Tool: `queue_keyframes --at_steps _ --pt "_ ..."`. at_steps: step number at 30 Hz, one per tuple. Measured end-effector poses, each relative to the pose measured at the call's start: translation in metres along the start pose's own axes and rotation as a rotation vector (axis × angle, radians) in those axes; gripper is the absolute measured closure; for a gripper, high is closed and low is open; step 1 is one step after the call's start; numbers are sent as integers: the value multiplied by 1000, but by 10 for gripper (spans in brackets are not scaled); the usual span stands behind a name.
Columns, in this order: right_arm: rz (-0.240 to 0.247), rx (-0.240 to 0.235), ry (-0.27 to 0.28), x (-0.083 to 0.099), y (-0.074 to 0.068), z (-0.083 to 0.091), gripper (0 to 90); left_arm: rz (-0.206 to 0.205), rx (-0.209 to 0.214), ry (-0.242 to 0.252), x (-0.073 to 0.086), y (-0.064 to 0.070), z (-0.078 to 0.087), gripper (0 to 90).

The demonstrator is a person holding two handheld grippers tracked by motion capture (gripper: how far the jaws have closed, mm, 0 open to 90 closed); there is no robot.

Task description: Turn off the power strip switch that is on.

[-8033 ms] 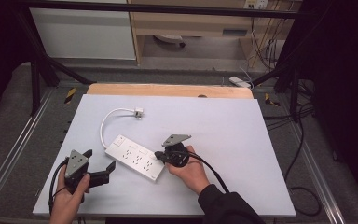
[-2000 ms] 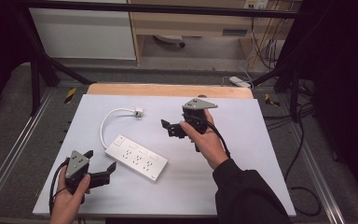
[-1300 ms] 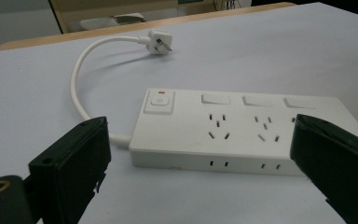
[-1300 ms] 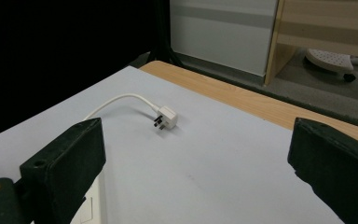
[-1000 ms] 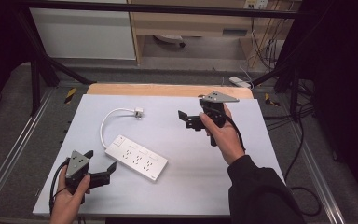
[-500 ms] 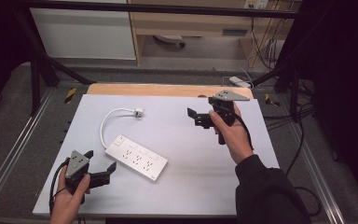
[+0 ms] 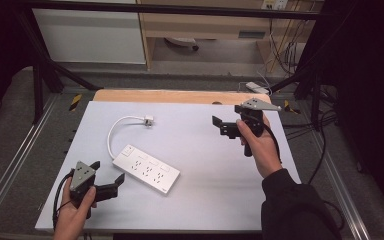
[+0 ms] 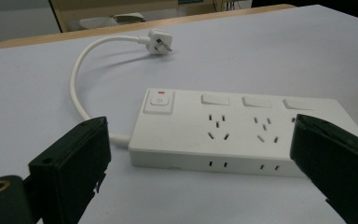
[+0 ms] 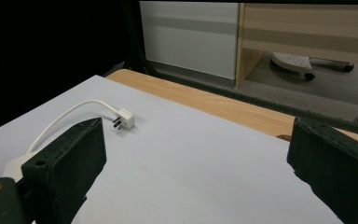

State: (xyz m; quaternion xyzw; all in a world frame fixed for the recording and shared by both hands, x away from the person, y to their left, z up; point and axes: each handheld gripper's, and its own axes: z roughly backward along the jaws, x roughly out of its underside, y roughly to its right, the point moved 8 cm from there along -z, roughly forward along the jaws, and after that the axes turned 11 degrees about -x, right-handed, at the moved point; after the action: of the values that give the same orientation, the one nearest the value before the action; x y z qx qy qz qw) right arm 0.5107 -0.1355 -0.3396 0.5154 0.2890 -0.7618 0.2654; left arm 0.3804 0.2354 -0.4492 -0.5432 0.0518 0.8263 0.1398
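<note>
A white power strip (image 7: 146,169) is seen lying flat on the desk (image 7: 200,200), left of centre, its short cord (image 7: 112,134) looped back to a plug (image 7: 148,120) resting on the desk farther off. The left gripper (image 7: 107,179) is held low at the near left corner, just beside the strip's near end but apart from it, and its fingers (image 8: 70,163) are spread wide with nothing between them. In the left gripper view, the strip's switch end (image 8: 159,101) and two rows of sockets are framed between the open fingers. The right gripper (image 7: 220,125) is held up by the right hand (image 7: 257,145) over the far right part of the desk, well apart from the strip, its fingers (image 9: 67,161) likewise parted and empty. In the right gripper view, the plug and a stretch of cord are seen beyond the left finger, with the desk's wooden far edge (image 9: 205,102) behind.
</note>
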Motion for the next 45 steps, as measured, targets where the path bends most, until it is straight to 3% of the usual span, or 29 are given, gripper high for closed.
queue_keyframes --at_steps 25,45 --pt "-11 47 30 33 19 53 61 18 3 6 -1 -1 1 49" --pt "-50 107 33 86 33 90 87 36 3 14 -2 -2 2 49"
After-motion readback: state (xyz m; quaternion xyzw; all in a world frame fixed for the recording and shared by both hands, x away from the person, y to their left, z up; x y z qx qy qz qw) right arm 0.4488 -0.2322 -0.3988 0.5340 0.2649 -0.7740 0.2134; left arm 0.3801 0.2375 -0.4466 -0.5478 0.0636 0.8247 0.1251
